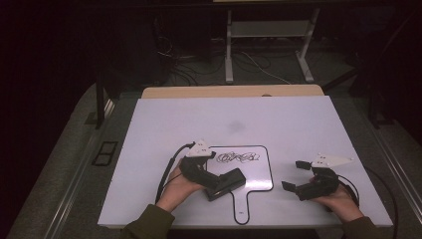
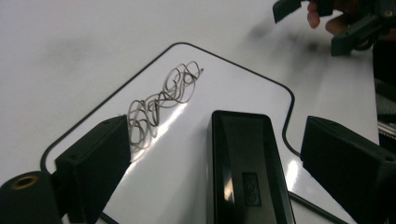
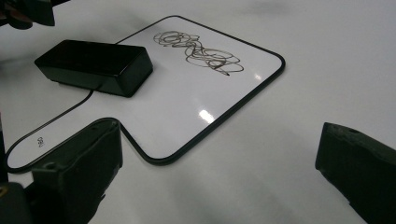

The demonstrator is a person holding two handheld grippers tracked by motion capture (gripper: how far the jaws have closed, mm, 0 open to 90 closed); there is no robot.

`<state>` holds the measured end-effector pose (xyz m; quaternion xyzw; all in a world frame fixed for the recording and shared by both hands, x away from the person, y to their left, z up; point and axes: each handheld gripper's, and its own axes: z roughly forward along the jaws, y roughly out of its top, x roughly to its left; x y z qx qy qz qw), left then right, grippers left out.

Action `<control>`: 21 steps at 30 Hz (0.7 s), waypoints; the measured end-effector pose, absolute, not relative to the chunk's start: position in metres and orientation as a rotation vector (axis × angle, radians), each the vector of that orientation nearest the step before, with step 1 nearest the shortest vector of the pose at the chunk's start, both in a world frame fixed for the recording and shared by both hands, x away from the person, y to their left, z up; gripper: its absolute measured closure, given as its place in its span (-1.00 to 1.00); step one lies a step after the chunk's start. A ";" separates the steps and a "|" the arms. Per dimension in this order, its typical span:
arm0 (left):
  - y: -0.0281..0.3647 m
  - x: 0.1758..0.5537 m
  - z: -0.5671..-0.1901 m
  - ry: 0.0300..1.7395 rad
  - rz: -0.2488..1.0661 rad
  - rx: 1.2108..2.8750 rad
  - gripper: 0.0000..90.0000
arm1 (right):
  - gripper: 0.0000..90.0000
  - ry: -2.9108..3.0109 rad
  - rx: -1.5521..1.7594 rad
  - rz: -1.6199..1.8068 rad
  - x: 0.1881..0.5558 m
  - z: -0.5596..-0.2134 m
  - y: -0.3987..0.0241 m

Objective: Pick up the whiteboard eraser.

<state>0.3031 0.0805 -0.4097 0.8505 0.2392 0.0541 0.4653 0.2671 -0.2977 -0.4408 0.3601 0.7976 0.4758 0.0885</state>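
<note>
Eraser (image 1: 226, 183) is lying on the lower left part of the paddle-shaped whiteboard (image 1: 259, 174), which is resting flat on the white worktop (image 1: 174, 124). The left gripper (image 1: 219, 186) is straddling the eraser; in the left gripper view the black block (image 2: 247, 168) is sitting between the two jaws with bare board showing on either side of it, so the pads are not pressing on it, and the gripper is released around the eraser, not grasping it. A dark scribble (image 1: 238, 158) is running across the upper part of the board, beyond the eraser and apart from it; in the left gripper view the scribble (image 2: 161, 100) is lying ahead and toward the left jaw. The board's handle (image 1: 242, 209) is pointing toward the person's edge of the worktop.

The right gripper (image 1: 293, 175) is sitting off to the right of the board, well apart from the eraser, with the right hand (image 1: 341, 199) resting on the worktop. Its jaws are standing wide apart and are holding nothing; in the right gripper view they are framing bare worktop and the near corner of the whiteboard (image 3: 154, 154), with the eraser (image 3: 95, 65) farther off.
</note>
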 end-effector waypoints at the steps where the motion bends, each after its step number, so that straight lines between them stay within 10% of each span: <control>1: 0.080 0.302 -0.410 0.575 0.138 2.102 -0.78 | -1.00 2.374 1.073 1.415 0.267 -0.441 -0.298; 21: 0.064 0.292 -0.418 0.529 0.070 2.286 -0.46 | -1.00 2.393 1.068 1.384 0.267 -0.443 -0.296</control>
